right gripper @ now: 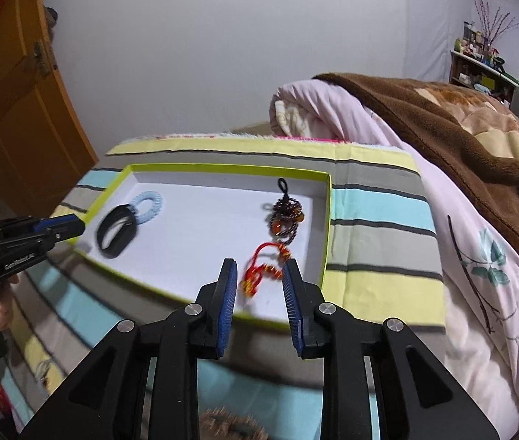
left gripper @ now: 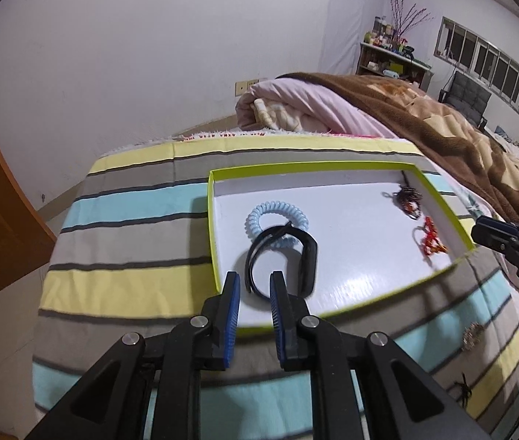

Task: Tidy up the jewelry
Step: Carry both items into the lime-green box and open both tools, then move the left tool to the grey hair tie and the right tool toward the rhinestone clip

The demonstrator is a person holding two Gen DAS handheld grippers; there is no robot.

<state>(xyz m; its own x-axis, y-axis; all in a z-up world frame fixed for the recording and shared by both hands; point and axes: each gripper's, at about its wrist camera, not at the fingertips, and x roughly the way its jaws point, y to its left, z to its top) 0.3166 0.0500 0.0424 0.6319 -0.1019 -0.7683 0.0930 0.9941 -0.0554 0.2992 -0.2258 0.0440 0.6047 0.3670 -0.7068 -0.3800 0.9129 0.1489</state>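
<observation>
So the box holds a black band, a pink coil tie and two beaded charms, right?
Not quite: the coil tie is pale blue, not pink, as the left wrist view shows. The box does hold the black band and two beaded charms.

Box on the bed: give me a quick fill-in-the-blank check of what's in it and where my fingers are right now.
1. The box has a rim coloured ____.
2. The black band lies partly over the ____ coil tie.
3. The red charm lies just ahead of the ____ gripper, whose fingers are apart.
4. The left gripper holds ____.

Missing words: green; blue; right; nothing
</observation>
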